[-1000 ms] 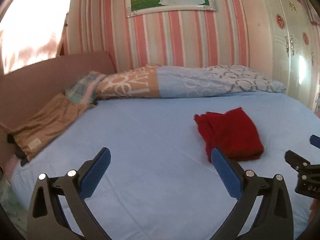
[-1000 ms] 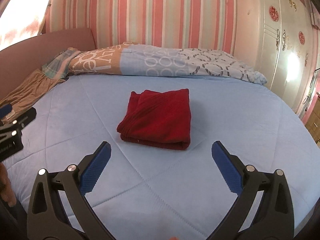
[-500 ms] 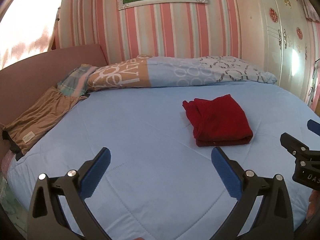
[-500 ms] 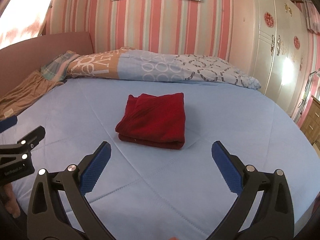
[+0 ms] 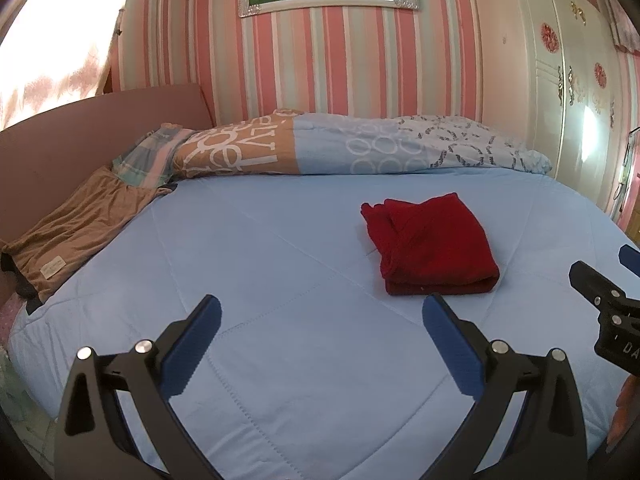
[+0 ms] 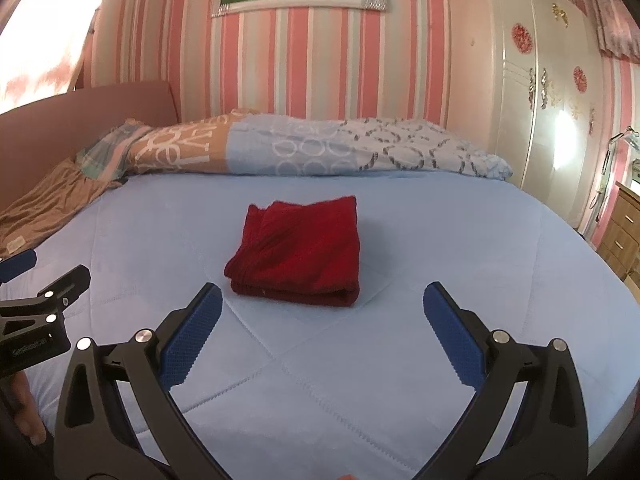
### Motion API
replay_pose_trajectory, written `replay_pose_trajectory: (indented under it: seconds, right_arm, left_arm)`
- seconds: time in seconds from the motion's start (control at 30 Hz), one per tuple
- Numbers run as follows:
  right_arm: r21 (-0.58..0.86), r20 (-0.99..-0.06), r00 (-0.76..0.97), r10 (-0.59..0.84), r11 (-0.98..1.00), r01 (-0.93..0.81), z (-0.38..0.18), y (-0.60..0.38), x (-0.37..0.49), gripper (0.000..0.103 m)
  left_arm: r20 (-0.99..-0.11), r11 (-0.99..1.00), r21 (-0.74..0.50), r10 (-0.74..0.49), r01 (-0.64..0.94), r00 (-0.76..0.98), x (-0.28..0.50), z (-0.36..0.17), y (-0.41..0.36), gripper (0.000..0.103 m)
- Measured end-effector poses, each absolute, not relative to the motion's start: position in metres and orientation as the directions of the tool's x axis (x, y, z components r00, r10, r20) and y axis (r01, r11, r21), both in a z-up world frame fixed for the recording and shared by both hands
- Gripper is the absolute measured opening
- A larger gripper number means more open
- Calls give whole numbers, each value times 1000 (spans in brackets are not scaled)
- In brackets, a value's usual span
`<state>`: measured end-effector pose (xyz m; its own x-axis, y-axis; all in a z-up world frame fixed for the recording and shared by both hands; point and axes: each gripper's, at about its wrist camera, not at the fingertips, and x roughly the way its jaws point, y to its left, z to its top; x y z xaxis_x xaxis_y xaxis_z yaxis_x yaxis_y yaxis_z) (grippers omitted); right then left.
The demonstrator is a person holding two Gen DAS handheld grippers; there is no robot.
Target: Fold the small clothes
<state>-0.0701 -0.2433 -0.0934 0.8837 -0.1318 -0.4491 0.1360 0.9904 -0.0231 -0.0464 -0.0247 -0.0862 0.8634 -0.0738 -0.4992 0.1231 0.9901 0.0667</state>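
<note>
A dark red garment (image 5: 430, 244) (image 6: 298, 250) lies folded into a compact rectangle on the light blue bed cover (image 5: 280, 264) (image 6: 460, 240). My left gripper (image 5: 320, 336) hovers open in front of it and to its left, nothing between its blue pads. My right gripper (image 6: 322, 332) is open too, held back from the garment's near edge, which lies just beyond its fingertips. Each gripper shows at the edge of the other's view, the right gripper (image 5: 608, 300) on the right, the left gripper (image 6: 36, 304) on the left.
A rolled patterned quilt (image 5: 360, 148) (image 6: 304, 148) lies along the far side of the bed. A brown cloth (image 5: 76, 228) (image 6: 44, 204) drapes at the left by the pink headboard (image 5: 100, 136). A white wardrobe (image 6: 540, 112) and wooden drawers (image 6: 624, 228) stand on the right.
Both grippers have drawn back and risen a little; the red garment looks smaller and farther off in the right wrist view and more central in the left. It stays folded in place.
</note>
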Motion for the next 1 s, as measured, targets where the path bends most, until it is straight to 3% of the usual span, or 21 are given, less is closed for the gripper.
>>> replay_pose_trajectory:
  seconds: [1.0]
  right_arm:
    - [-31, -424, 894, -145, 989, 146, -95, -243, -72, 100]
  left_arm:
    - [-500, 991, 62, -75, 122, 863, -44, -86, -28, 101]
